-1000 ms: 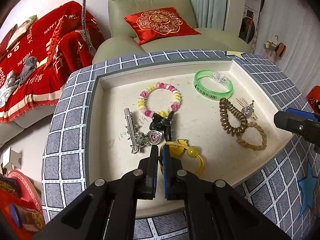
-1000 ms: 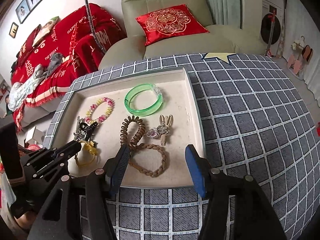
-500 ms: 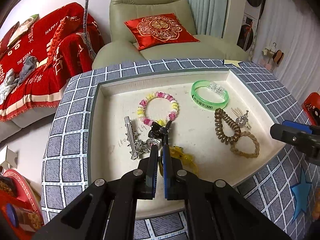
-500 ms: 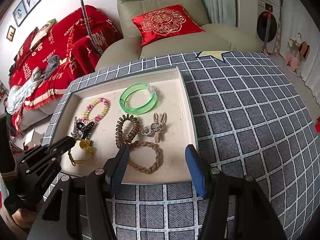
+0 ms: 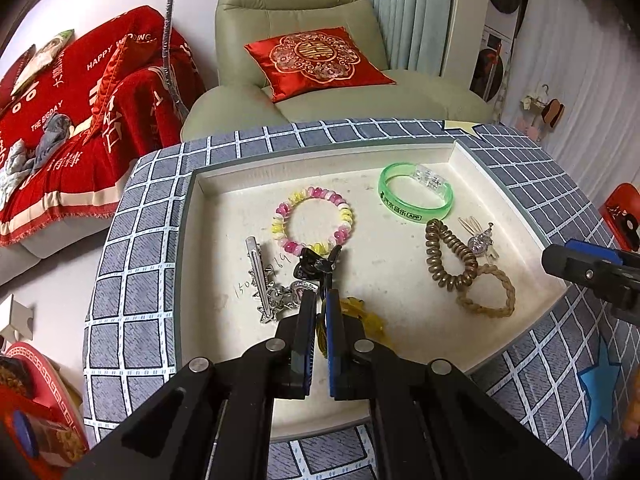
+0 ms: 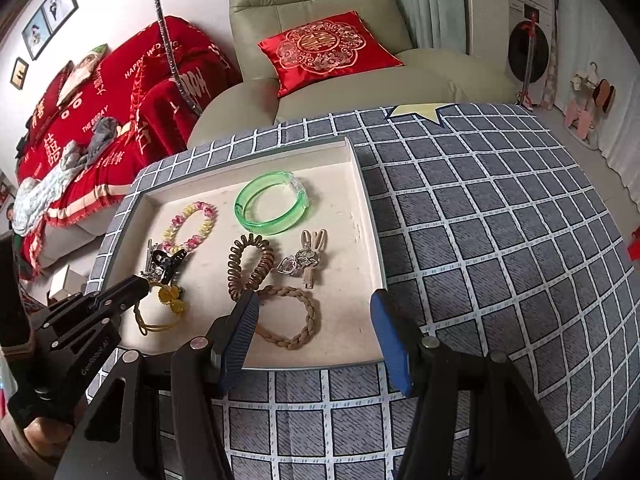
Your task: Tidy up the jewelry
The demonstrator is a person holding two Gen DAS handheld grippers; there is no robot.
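A cream tray (image 5: pixel 224 240) (image 6: pixel 362 200) holds several pieces. My left gripper (image 5: pixel 319 300) (image 6: pixel 144 282) is shut on the yellow hair tie (image 5: pixel 360 312) (image 6: pixel 170 300) at the tray's near left. Beyond it lie a black claw clip (image 5: pixel 316 264) (image 6: pixel 168 262), a silver clip (image 5: pixel 258 276), a pink and yellow bead bracelet (image 5: pixel 312 220) (image 6: pixel 190 224), a green bangle (image 5: pixel 416 196) (image 6: pixel 272 204), a brown coil tie (image 5: pixel 448 256) (image 6: pixel 250 264), a braided tan tie (image 5: pixel 488 292) (image 6: pixel 292 320) and a rabbit charm (image 6: pixel 306 256). My right gripper (image 6: pixel 316 320) (image 5: pixel 568 260) is open over the tray's near right edge.
The tray rests on a grey checked cloth (image 6: pixel 480 240). A green armchair (image 5: pixel 300 60) with a red cushion (image 5: pixel 316 60) stands behind. A red-covered sofa (image 5: pixel 60 120) is at the left.
My left gripper has pulled back toward the tray's near edge, drawing the yellow hair tie with it. The right gripper has drawn back a little too.
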